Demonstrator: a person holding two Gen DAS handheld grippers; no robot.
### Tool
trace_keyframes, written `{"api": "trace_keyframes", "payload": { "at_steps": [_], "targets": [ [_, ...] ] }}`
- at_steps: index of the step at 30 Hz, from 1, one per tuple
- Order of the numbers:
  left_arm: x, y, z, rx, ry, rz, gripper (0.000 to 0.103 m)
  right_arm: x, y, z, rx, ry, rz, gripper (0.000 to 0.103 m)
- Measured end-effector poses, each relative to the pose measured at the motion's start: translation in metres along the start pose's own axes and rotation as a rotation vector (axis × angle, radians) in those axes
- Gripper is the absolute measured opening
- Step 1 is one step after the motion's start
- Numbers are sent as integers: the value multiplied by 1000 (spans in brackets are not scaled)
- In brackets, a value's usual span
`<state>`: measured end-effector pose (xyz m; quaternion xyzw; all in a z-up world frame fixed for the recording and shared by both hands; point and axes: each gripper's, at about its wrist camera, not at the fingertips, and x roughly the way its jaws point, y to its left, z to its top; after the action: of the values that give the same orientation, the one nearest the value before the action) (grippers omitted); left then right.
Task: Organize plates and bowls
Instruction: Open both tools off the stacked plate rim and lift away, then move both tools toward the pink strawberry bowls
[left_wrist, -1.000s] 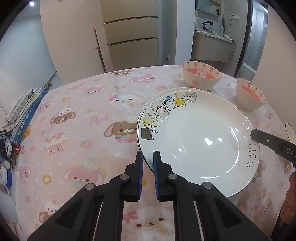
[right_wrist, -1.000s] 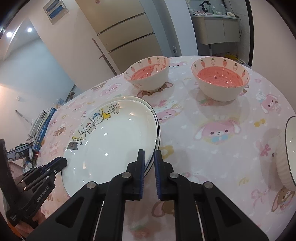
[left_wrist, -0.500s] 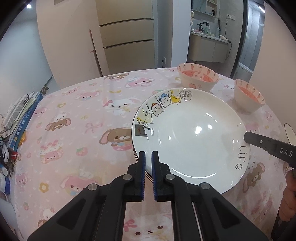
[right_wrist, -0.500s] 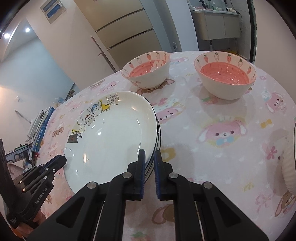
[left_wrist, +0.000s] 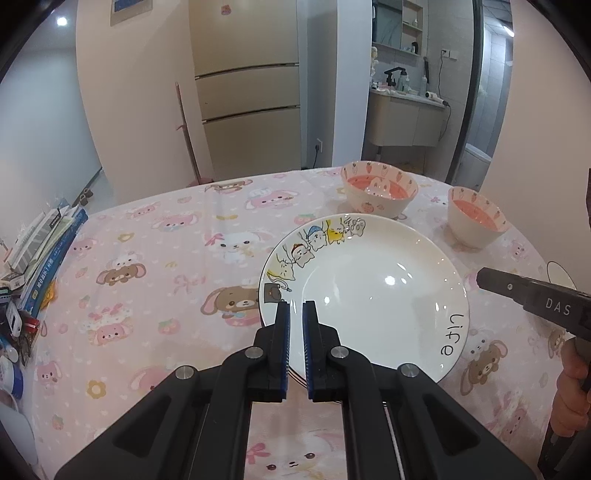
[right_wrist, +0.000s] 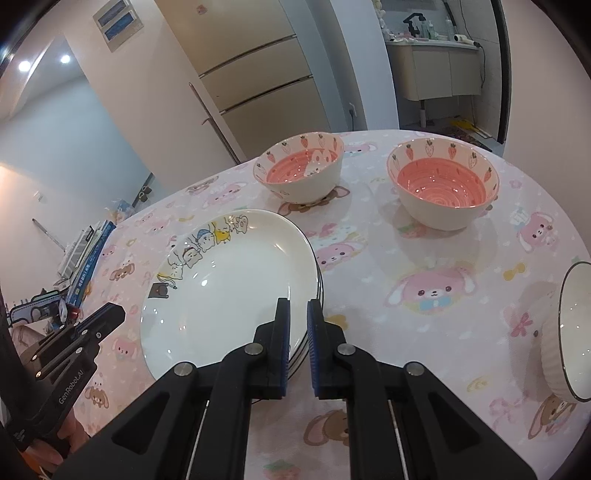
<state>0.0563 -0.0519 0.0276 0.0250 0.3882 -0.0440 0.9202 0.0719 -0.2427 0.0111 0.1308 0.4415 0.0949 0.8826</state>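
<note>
A white cartoon-printed plate (left_wrist: 369, 295) is seen resting on top of a stack of plates (right_wrist: 314, 280) on a round table covered by a pink animal-print tablecloth (left_wrist: 147, 266). The left gripper (left_wrist: 294, 314) is held over the plate's near-left rim, its blue-padded fingers drawn close together with only a narrow gap between them and nothing visibly clamped. The right gripper (right_wrist: 297, 314) is positioned at the opposite edge of the stack, its fingers likewise narrowly parted and gripping nothing. Two pink strawberry-patterned bowls (right_wrist: 300, 171) (right_wrist: 442, 184) are placed apart from each other beyond the plates, well clear of both tools. A white ribbed bowl (right_wrist: 570, 332) is partly visible at the right edge of the right wrist view. Books (left_wrist: 48, 243) are stacked at the table's left edge
</note>
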Motion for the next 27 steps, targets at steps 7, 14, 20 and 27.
{"api": "trace_keyframes", "payload": {
  "at_steps": [7,14,20,27],
  "targets": [
    [-12,-1,1,-6,-34,-17,12,-16,8,1,-32,-54,-22,9],
    [-36,-3,2,7,-174,2,78,-43,21,2,-114,-168,-101,44],
    [-60,-14,3,62,-300,16,103,-68,27,2,-156,-321,-157,85],
    [-79,-33,-1,161,-423,54,103,-92,25,-2,-190,-479,-203,103]
  ]
}}
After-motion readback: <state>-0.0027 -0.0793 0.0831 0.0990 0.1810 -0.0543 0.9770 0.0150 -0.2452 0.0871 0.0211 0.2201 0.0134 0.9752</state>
